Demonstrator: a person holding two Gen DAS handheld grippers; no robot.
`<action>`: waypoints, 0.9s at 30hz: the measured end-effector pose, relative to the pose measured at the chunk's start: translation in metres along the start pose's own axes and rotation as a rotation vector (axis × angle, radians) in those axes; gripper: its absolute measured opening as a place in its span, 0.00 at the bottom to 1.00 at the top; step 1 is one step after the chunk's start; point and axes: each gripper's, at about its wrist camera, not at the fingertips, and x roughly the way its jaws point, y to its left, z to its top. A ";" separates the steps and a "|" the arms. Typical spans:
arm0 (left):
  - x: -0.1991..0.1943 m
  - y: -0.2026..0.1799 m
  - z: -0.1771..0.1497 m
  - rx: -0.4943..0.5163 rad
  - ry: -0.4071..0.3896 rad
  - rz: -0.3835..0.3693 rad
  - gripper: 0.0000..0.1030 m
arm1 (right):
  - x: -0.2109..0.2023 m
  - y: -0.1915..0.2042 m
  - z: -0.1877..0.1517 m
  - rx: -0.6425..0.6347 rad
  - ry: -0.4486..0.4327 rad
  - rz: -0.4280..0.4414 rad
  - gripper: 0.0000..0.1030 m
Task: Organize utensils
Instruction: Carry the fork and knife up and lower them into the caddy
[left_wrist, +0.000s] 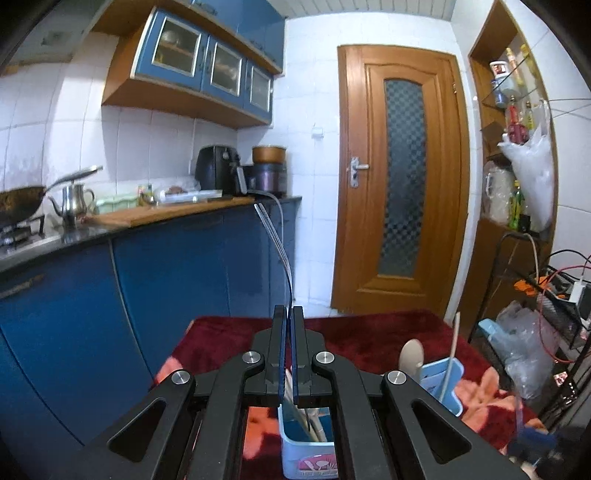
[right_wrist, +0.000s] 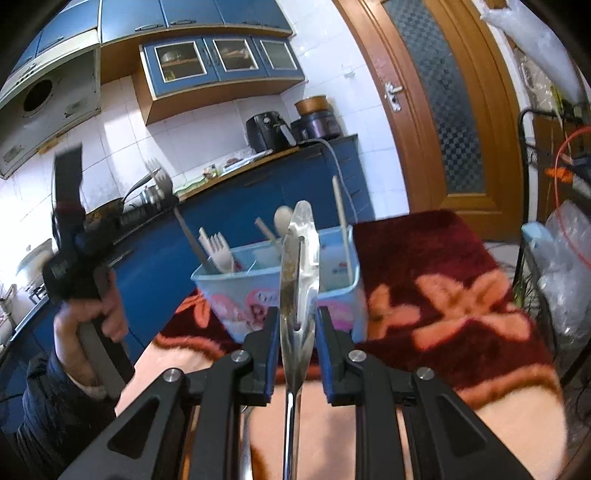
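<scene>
in the left wrist view, the left claw (left_wrist: 288, 314) was shut tight on a thin metal fork (left_wrist: 275, 236), seen from its side, which curved up past the tips with its prongs high in the air. below the claw, a light blue holder box (left_wrist: 304, 448) sat on the bench, which had a red blanket with orange flowers (left_wrist: 369, 339) over it. white utensils stood inside the box. a pale spoon (left_wrist: 412, 356) and a thin stick (left_wrist: 453, 347) poked up from the part of the box to the right of the claw. behind them were blue cupboards (left_wrist: 177, 269) and a brown door (left_wrist: 400, 177). in the right wrist view, the right claw (right_wrist: 297, 325) was only a little open, and it held a shiny metal spoon (right_wrist: 300, 266) between its blue pads, with the bowl end pointing up. just behind the spoon stood the blue holder box (right_wrist: 258, 291) on the blanket (right_wrist: 443, 295). a white plastic fork (right_wrist: 221, 251), a pale spoon (right_wrist: 282, 219) and a thin stick (right_wrist: 341, 221) stood in it. on the left side, a hand (right_wrist: 90, 325) held the other claw's grip up in the air, away from the box, and the metal fork (right_wrist: 162, 184) stuck out of that claw, a bit blurry.
</scene>
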 end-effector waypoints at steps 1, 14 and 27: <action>0.004 0.002 -0.003 -0.007 0.015 -0.004 0.02 | -0.001 0.000 0.005 -0.009 -0.015 -0.010 0.20; 0.029 -0.004 -0.034 0.023 0.065 -0.013 0.02 | 0.034 0.010 0.051 -0.137 -0.195 -0.088 0.21; 0.045 0.001 -0.051 -0.006 0.114 -0.046 0.02 | 0.097 0.009 0.072 -0.246 -0.335 -0.173 0.21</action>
